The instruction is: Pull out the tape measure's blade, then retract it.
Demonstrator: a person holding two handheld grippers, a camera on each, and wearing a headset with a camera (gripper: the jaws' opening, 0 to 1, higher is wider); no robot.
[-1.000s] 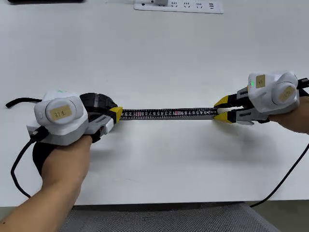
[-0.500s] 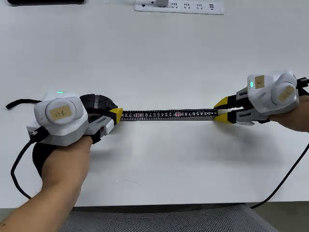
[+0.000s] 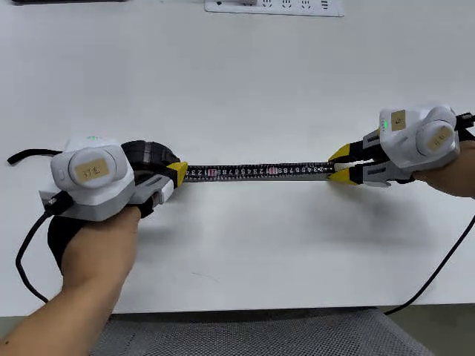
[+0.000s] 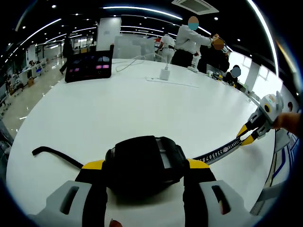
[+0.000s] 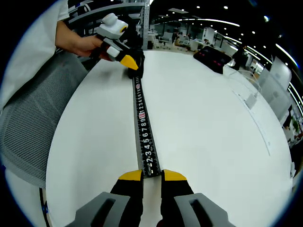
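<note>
The black tape measure case point(image 3: 151, 159) sits on the white table, clamped between the yellow-tipped jaws of my left gripper point(image 3: 177, 172); in the left gripper view the case point(image 4: 145, 162) bulges between both jaws. Its dark blade point(image 3: 256, 172) with white numerals runs straight to the right, just above the tabletop. My right gripper point(image 3: 341, 164) is shut on the blade's tip. In the right gripper view the blade point(image 5: 142, 130) stretches away from my right gripper point(image 5: 151, 176) to the case point(image 5: 135, 60) and the left gripper point(image 5: 124, 56). The right gripper point(image 4: 246, 134) appears at the far right of the left gripper view.
A white power strip point(image 3: 273, 7) lies at the table's far edge. The case's black wrist strap point(image 3: 26, 156) trails left on the table. Cables hang off the front edge by both hands. A dark tablet point(image 4: 89, 66) and several people stand beyond the table.
The right gripper has drawn slightly further right and up, lengthening the exposed blade a little. The left gripper and case have stayed in place.
</note>
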